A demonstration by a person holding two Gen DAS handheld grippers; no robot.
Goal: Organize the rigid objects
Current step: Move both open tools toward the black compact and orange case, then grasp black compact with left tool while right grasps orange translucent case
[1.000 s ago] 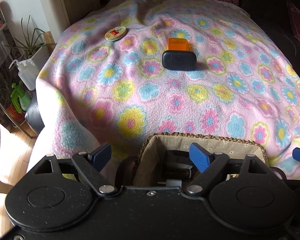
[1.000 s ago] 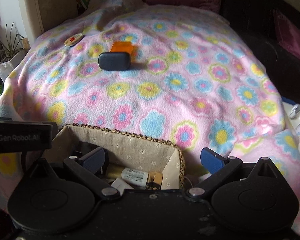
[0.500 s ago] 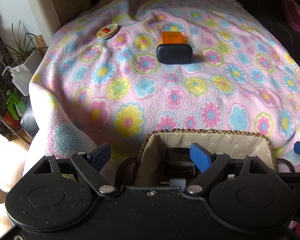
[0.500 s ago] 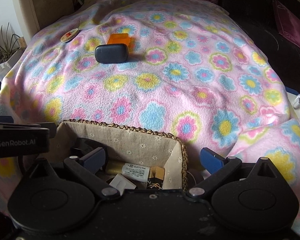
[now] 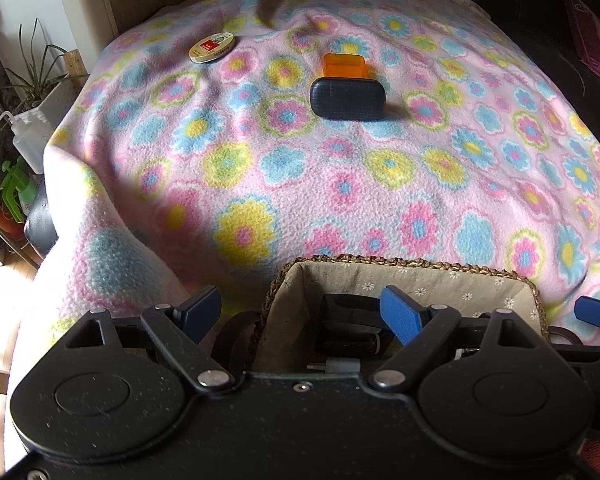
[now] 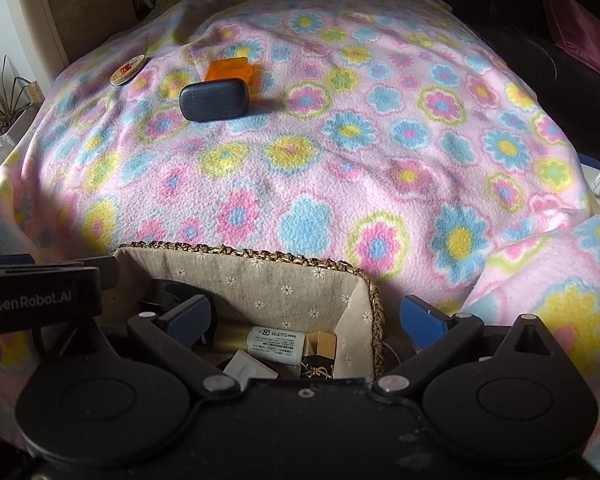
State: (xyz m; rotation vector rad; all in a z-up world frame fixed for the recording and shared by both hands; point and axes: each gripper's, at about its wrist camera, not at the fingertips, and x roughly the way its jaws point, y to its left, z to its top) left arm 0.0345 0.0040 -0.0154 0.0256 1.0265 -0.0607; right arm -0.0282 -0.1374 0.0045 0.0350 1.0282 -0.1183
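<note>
A woven basket with a cloth lining sits on the near edge of the flowered blanket and holds several small items, among them a white tube. Farther back lie a dark blue case, an orange box just behind it, and a round tin to the left. My left gripper is open and empty over the basket's left wall. My right gripper is open and empty over the basket's right wall.
The blanket covers a raised surface and drops off at the left. Potted plants and a white squeeze bottle stand beside it on the left. Dark cushions lie at the back right.
Both grippers have risen slightly and tilted, so more of the basket's inside shows. The objects on the blanket have not moved.
</note>
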